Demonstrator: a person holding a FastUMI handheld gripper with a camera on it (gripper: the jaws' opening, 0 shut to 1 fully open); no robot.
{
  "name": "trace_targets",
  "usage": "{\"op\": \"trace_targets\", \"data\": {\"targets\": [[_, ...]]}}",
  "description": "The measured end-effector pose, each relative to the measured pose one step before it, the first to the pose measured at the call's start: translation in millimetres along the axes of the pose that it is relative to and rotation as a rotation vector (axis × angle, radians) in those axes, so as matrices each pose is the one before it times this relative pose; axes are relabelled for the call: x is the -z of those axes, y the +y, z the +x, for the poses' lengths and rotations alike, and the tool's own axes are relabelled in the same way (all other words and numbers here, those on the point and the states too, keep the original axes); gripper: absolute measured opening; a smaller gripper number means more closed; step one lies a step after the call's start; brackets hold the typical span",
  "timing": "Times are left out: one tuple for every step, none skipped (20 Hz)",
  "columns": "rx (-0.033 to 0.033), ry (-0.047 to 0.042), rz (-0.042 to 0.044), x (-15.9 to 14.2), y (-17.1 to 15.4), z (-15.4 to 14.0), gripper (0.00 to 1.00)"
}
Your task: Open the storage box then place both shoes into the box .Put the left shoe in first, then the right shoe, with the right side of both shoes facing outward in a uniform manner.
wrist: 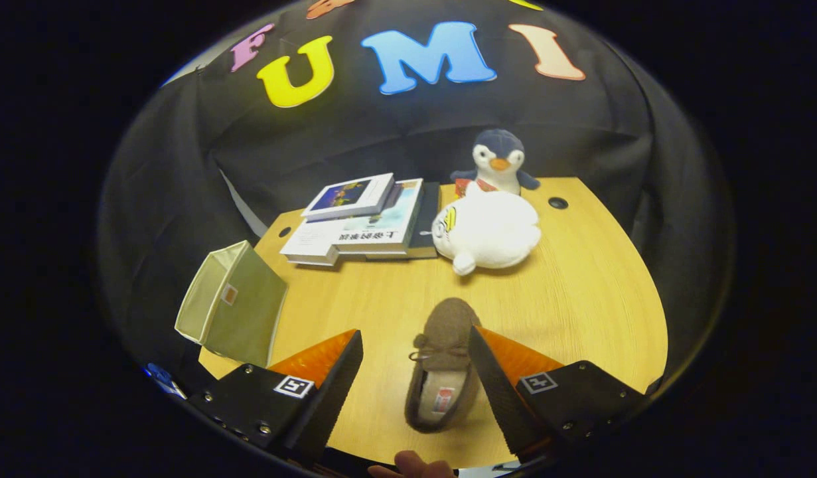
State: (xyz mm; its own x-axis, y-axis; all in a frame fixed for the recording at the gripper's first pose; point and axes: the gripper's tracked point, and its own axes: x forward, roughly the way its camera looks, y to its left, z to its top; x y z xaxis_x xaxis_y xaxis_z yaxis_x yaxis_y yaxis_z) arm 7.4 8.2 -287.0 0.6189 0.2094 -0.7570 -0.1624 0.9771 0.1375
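Note:
A brown slipper-style shoe (441,365) with a small bow lies on the wooden table (581,299), toe pointing away from me. It sits between my fingers, close against the right finger (494,378), with a wide gap to the left finger (335,385). My gripper (415,342) stands open and neither finger presses on the shoe. The pale green fabric storage box (232,305) stands at the table's left edge, beyond the left finger, with its open top tilted away to the left.
A stack of books (365,219) lies at the back of the table. Next to it rests a white plush toy (488,229), with a penguin plush (498,162) behind it. A fingertip of a person (415,465) shows below the shoe.

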Motion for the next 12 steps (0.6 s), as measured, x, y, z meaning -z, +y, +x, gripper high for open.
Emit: {"op": "trace_targets", "data": {"targets": [[0.01219, 0.01844, 0.01413, 6.93, -10.38, 2.32, 0.97], [0.01069, 0.01587, 0.00757, 8.46, -8.59, 4.58, 0.97], [0.01557, 0.01072, -0.0034, 6.36, -8.79, 3.97, 0.97], [0.01506, 0.0135, -0.01389, 7.23, -8.6, 4.45, 0.97], [0.00915, 0.01855, -0.01191, 7.1, -5.17, 3.9, 0.97], [-0.00073, 0.01593, -0.00285, 6.13, -3.01, 4.37, 0.97], [-0.00202, 0.02001, -0.00093, 5.52, -1.3, 3.93, 0.97], [-0.00143, 0.02277, -0.00239, 6.88, -1.81, 5.52, 0.97], [0.002, 0.02299, -0.00363, 5.77, -2.28, 4.75, 0.97], [-0.00058, 0.02191, -0.00262, 4.87, -1.79, 5.77, 0.97], [0.00208, 0.02664, 0.00375, 4.48, -1.34, 6.41, 0.96], [0.00287, 0.02462, 0.00468, 2.85, -2.37, 7.47, 0.96]]}}
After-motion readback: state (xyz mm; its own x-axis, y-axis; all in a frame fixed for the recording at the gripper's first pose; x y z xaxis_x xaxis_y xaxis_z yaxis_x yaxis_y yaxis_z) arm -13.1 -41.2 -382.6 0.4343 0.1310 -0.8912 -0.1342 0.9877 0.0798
